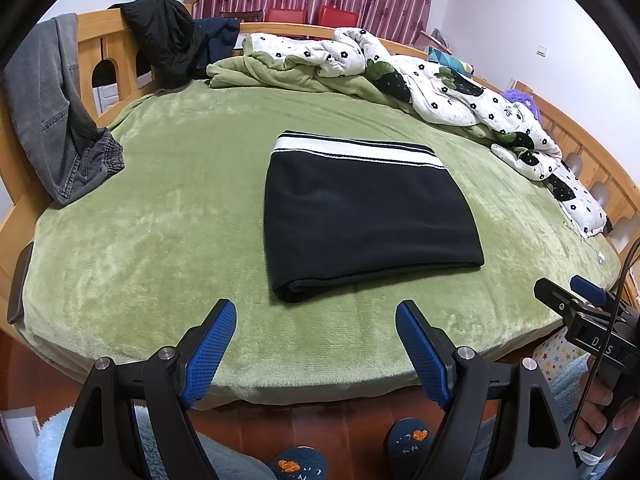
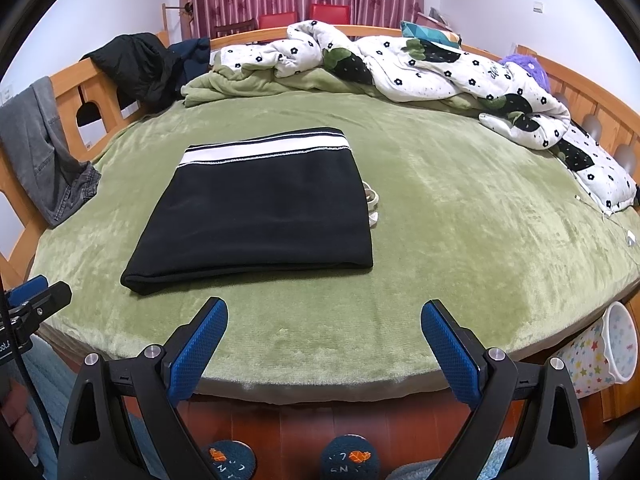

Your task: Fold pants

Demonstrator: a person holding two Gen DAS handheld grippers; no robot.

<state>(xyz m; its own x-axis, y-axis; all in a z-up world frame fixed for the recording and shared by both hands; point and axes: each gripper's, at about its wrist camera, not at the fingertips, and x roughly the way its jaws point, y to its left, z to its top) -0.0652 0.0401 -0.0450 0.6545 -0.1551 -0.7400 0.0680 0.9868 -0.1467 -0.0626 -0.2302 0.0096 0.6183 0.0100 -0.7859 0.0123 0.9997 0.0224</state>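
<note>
Black pants with a white-striped waistband lie folded into a flat rectangle on the green bed cover; the right wrist view has the same pants left of centre. My left gripper hangs open over the bed's near edge, short of the fold, with nothing between its blue pads. My right gripper is likewise open and empty, near the front edge and to the right of the pants. A pale drawstring peeks out from under the right side of the pants.
A rumpled floral quilt and green blanket lie along the far and right sides. Grey jeans and dark jackets drape over the wooden bed frame at left. A star-patterned bin stands by the bed's right corner. Slippered feet on the floor below.
</note>
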